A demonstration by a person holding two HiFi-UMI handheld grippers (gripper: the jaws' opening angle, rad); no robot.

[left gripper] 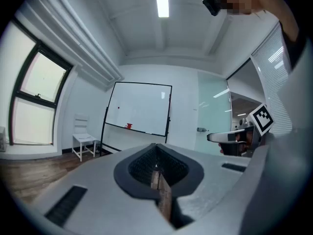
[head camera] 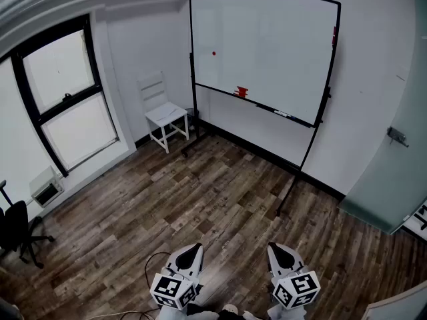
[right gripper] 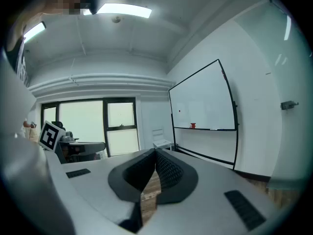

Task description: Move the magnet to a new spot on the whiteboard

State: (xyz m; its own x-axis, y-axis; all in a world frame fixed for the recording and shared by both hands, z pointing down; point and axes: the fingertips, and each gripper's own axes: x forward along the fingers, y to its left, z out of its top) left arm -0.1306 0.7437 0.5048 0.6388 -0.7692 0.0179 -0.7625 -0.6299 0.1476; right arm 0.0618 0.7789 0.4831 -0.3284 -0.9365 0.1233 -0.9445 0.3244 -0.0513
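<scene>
Small red magnet (head camera: 214, 53) is reading as a bare dot in every view, so its shape and finish aren't resolving. Red object (head camera: 242, 93) on the board's tray is too small to identify. Both gripper bodies are getting cut off by the bottom edge of the head view: only the jaws and the marker cubes are showing. Black office chair (head camera: 17, 232) is clipped by the left edge, and the frosted glass panel (head camera: 393, 179) by the right edge.

Magnet is sitting on the left half of the black-framed white whiteboard (head camera: 267, 45), in the upper middle of the head view, above and left of the red tray object. Left gripper (head camera: 197, 248) and right gripper (head camera: 272, 248) are hanging at bottom centre, well apart from the board, with a wide stretch of dark wood plank floor (head camera: 200, 192) lying between them and it. Nothing is touching the magnet.

In the left gripper view the jaws are pressing together at the tips with nothing between them. The magnet (left gripper: 118, 107) is showing far off, above and left of the jaws.

In the right gripper view the jaws are also meeting at the tips and are empty, with only floor showing through the slot lower down. The magnet (right gripper: 179, 110) is showing far off, up and to the right.

White wooden chair (head camera: 165, 114) is standing just left of the board.
</scene>
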